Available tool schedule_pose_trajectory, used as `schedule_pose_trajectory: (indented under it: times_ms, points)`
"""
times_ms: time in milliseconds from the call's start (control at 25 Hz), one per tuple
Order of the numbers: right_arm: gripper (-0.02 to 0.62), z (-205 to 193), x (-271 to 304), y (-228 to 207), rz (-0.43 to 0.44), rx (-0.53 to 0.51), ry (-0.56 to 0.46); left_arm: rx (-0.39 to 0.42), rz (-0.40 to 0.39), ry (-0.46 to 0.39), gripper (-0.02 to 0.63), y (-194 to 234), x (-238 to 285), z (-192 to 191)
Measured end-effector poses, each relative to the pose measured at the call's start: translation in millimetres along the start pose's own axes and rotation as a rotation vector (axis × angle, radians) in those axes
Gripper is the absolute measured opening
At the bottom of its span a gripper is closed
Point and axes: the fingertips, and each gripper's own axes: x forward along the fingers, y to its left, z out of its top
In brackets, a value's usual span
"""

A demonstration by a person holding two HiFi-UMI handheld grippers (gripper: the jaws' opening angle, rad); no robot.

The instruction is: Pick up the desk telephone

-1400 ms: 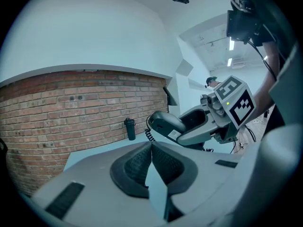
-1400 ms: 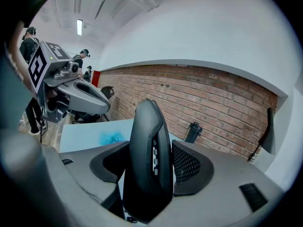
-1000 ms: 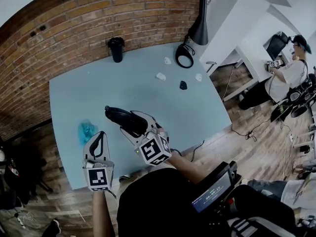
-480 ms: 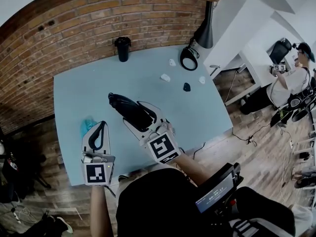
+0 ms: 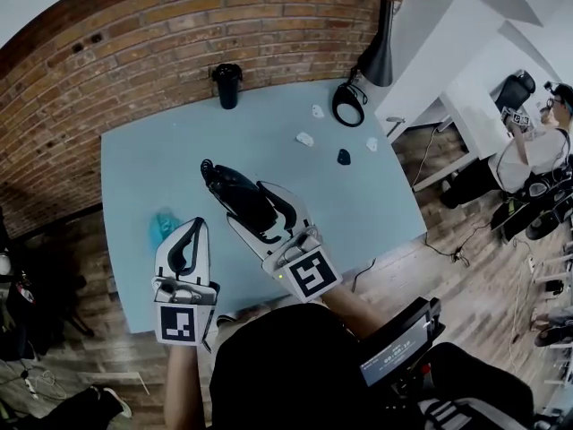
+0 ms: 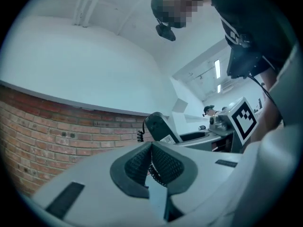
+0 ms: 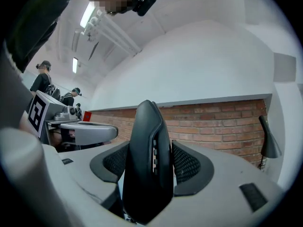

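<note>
Right gripper [image 5: 248, 207] carrying black telephone handset [image 5: 226, 184] farther toward 12 o'clock than before | jaws clamping handset, holding it above blue desk [image 5: 358, 195] | left gripper [image 5: 195, 231] clenching shut, hovering at 8 o'clock

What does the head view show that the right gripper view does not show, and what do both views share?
Only the head view shows the blue table top with a black cup, a teal object and the wooden floor around it. Only the right gripper view shows the ceiling lights and, close up, the right tool with its jaws pressed on both sides of the black telephone handset. Both show the handset held in the right tool, the left tool, the brick wall and the black lamp.
</note>
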Motion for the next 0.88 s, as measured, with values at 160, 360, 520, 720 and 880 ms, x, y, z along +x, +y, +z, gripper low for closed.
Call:
schedule_pose_trajectory:
  times_ms: [160, 360, 520, 720, 880]
  points:
    - [0.293, -19.3, -4.5, 0.6, 0.019, 0.048, 0.018, -0.019, -0.004, 0.033, 0.017, -2.0, -1.7, -20.0]
    - [0.293, -48.3, -6.1, 2.3, 0.047, 0.089, 0.059, -0.023, 0.001, 0.101, 0.017, -5.1, -8.0, -49.5]
    - [0.293, -69.6, -5.2, 0.6, 0.065, 0.099, 0.081, -0.048, 0.014, 0.159, 0.017, -5.8, -14.4, -70.5]
    - [0.293, -94.2, -4.8, -0.9, 0.081, 0.122, 0.144, -0.074, 0.019, 0.245, 0.017, -8.4, -21.0, -98.7]
    - [0.295, -119.3, -8.8, -0.7, 0.093, 0.137, 0.209, -0.104, 0.023, 0.284, 0.017, -12.5, -25.6, -118.7]
